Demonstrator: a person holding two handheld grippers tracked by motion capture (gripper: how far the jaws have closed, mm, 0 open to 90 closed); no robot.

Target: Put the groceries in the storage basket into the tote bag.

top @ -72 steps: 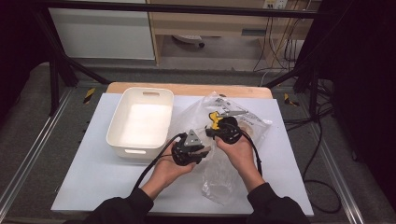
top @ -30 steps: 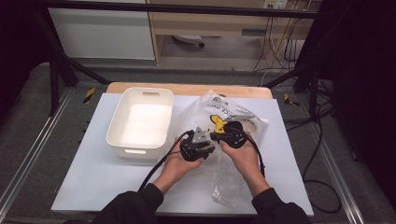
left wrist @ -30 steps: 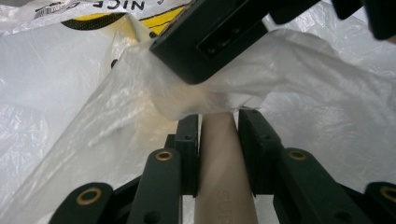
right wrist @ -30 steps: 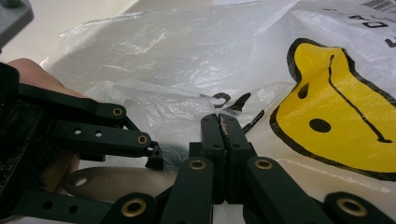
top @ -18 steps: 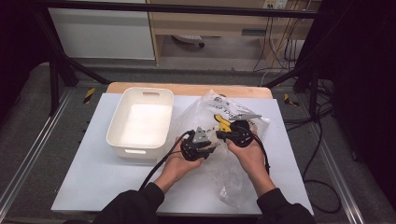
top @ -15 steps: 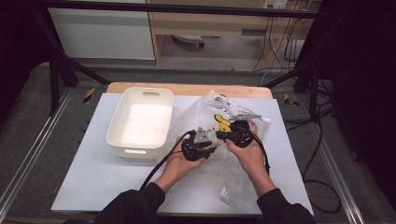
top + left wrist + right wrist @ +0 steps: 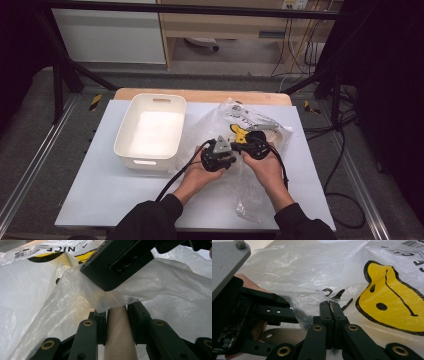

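A clear plastic bag (image 7: 239, 119) with a yellow print (image 7: 392, 302) lies on the white table top (image 7: 100, 190). My left gripper (image 7: 226, 152) is shut on a tan rod-like piece (image 7: 116, 335) at the bag's mouth; film drapes over its far end. In the right gripper view the piece looks flat, with a hole (image 7: 284, 336). My right gripper (image 7: 333, 311) is shut on a fold of the bag's film (image 7: 312, 302). It meets the left gripper tip to tip. The right gripper's black jaw (image 7: 117, 262) crosses just above the rod, pinching the film.
A white tub (image 7: 150, 131) stands left of the bag, close to the left hand. A wooden strip (image 7: 200, 95) edges the table's far side. Cables (image 7: 345, 165) trail off the right side. Black frame bars (image 7: 65, 75) rise at the far corners.
Since the earliest frame both hands have shifted slightly right and the bag's near end has been pulled along. Over the last half second nothing has visibly moved.
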